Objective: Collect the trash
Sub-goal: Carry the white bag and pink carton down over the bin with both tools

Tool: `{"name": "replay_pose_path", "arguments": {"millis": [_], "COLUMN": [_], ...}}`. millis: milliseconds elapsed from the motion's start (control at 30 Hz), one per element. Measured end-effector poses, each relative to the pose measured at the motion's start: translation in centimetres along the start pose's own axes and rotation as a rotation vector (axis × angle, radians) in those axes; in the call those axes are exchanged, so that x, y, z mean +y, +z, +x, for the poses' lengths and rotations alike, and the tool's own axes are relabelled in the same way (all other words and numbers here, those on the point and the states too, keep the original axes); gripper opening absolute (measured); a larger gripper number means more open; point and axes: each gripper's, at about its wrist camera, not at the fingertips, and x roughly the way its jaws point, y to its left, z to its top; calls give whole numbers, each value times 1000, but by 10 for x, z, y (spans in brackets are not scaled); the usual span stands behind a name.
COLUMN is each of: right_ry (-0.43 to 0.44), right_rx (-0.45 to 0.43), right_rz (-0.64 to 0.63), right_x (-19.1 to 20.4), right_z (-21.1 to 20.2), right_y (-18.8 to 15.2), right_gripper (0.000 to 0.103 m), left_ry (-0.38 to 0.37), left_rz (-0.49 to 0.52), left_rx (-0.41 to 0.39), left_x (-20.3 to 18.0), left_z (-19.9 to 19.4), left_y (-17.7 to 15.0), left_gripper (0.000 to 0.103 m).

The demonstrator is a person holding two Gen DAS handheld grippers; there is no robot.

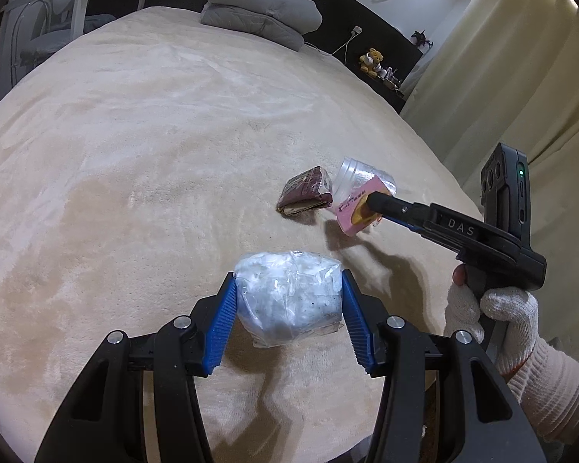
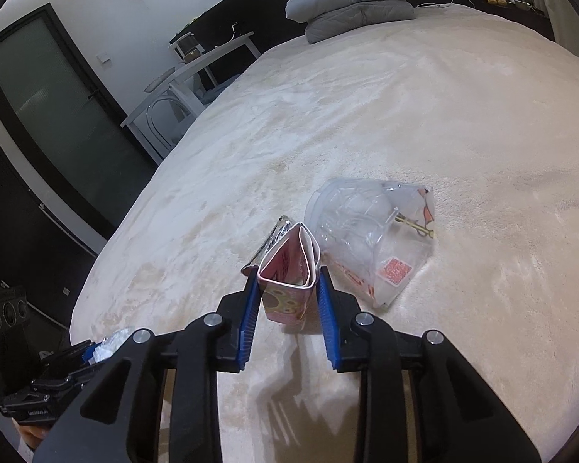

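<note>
- Two grippers work over a cream blanket (image 1: 135, 123) on a bed.
- The left gripper (image 1: 288, 297) is closed on a clear bag (image 1: 289, 293) with white stuff inside; the blue pads (image 1: 224, 324) press on both its sides, and the bag hangs just above the blanket.
- The right gripper (image 2: 287, 293) is closed on a pink carton (image 2: 287, 274), squeezed flat at its open top. The carton has a yellow cartoon picture; its small print is too blurred to read.
- The left view shows the right gripper (image 1: 370, 202) from the side, with "DAS" written on its black body, held by a hand in a white knit glove (image 1: 498, 308).
- A clear cup (image 2: 351, 223) lies on its side just beside the carton, partly in a clear wrapper with a red square code (image 2: 394, 270).
- A dark brown wrapper (image 1: 307, 193) lies on the blanket near the cup.
- A grey pillow (image 1: 262, 11) lies at the far end of the bed.
</note>
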Motion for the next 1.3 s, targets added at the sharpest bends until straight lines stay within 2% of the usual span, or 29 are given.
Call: {"name": "replay_pose_path", "arguments": {"millis": [233, 667, 1033, 1300], "right_ry": [21, 44, 72, 81], "right_rx": [-32, -113, -117, -82], "right_rz": [-62, -156, -133, -138], "right_x": [13, 29, 26, 34], "right_z": [-39, -121, -162, -172], "right_y": [-21, -77, -131, -164], "right_gripper": [30, 30, 30, 30], "left_ry": [-23, -57, -97, -114], "left_rz": [4, 63, 34, 7], "left_rx": [-61, -108, -105, -88], "left_x": [-17, -56, -72, -78], "left_z": [-18, -33, -47, -56], "left_y": [-3, -30, -80, -118], "left_gripper": [51, 51, 51, 51]}}
